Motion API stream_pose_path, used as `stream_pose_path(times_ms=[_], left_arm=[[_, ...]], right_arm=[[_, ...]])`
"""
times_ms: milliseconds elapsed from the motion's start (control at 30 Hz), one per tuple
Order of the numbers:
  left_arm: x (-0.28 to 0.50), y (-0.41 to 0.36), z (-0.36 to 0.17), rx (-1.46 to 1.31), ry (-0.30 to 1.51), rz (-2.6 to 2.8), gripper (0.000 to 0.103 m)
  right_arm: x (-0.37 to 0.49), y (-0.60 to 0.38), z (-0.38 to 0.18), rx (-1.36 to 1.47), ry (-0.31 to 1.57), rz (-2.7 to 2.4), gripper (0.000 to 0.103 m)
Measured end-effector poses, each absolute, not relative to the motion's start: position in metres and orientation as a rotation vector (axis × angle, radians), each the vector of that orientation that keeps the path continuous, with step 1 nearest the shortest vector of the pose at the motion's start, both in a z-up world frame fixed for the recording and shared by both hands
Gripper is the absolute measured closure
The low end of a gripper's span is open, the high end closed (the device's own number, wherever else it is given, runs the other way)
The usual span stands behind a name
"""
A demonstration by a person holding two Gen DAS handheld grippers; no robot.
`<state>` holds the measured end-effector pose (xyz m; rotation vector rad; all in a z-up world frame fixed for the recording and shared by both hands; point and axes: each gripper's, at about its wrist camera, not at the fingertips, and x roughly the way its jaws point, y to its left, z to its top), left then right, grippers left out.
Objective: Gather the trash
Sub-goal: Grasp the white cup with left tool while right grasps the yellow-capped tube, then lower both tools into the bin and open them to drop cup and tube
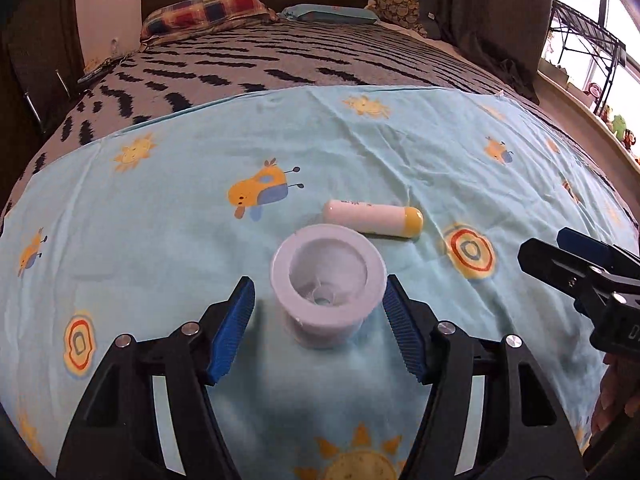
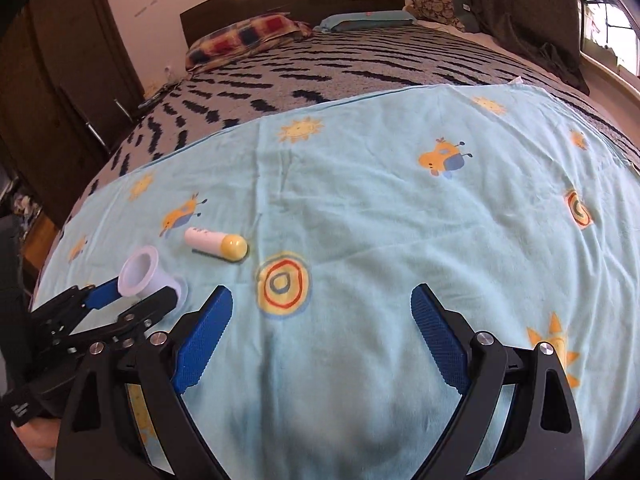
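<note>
Two claws over a bed spread with a light blue, sun-printed cotton sheet point(image 1: 168, 216).

The left claw point(image 1: 319, 306) stands apart, straddling an upright white plastic cup point(image 1: 327, 280) at lower centre without touching it. A white tube with a yellow cap point(image 1: 373, 218) lies just above. The right claw point(image 2: 322, 328), also apart, holds nothing over bare sheet.

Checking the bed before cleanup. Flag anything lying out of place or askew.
Two stray items lie on the blue cartoon sheet: a white spool-shaped plastic piece, tipped so its open end faces the camera, and behind it a white tube with a yellow cap on its side. Nothing looks spilled or broken.
</note>
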<state>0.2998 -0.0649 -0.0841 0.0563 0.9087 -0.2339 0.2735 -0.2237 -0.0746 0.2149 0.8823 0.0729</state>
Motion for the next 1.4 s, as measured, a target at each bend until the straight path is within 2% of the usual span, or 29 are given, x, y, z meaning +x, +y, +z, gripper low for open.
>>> stream_pose_path(times_ms=[67,100,300,433,767,833,867,1033,1133,1400], left_arm=[[0.307,-0.066,-0.086,0.056,0.918,-0.240,0.056],[0.311,-0.066,-0.086,0.060,0.922,-0.235,0.071],[0.317,-0.044,-0.075,0.049,0.908,-0.171,0.071],[0.319,-0.013,-0.067,0.012,0.917,-0.121,0.071],[0.316,0.023,-0.064,-0.017,0.941,-0.096,0.071],[0.314,0.023,-0.061,0.000,0.934,-0.095,0.071],[0.312,0.023,-0.060,0.004,0.931,-0.096,0.071],[0.303,0.025,-0.054,0.013,0.922,-0.107,0.071],[0.293,0.026,-0.050,0.012,0.916,-0.118,0.071],[0.239,0.026,-0.029,0.022,0.862,-0.180,0.071]], right_arm=[[0.278,-0.222,-0.075,0.213,0.881,0.074,0.012],[0.280,-0.222,-0.075,0.212,0.882,0.076,0.012],[0.295,-0.206,-0.082,0.181,0.895,0.099,0.012],[0.311,-0.182,-0.090,0.150,0.926,0.138,0.019],[0.353,-0.123,-0.106,-0.018,0.950,0.173,0.020],[0.357,-0.118,-0.106,-0.032,0.947,0.176,0.033],[0.357,-0.117,-0.106,-0.030,0.947,0.177,0.036],[0.352,-0.123,-0.106,-0.019,0.942,0.171,0.076],[0.344,-0.130,-0.103,0.010,0.964,0.180,0.081],[0.270,-0.154,-0.077,0.074,0.913,0.263,0.082]])
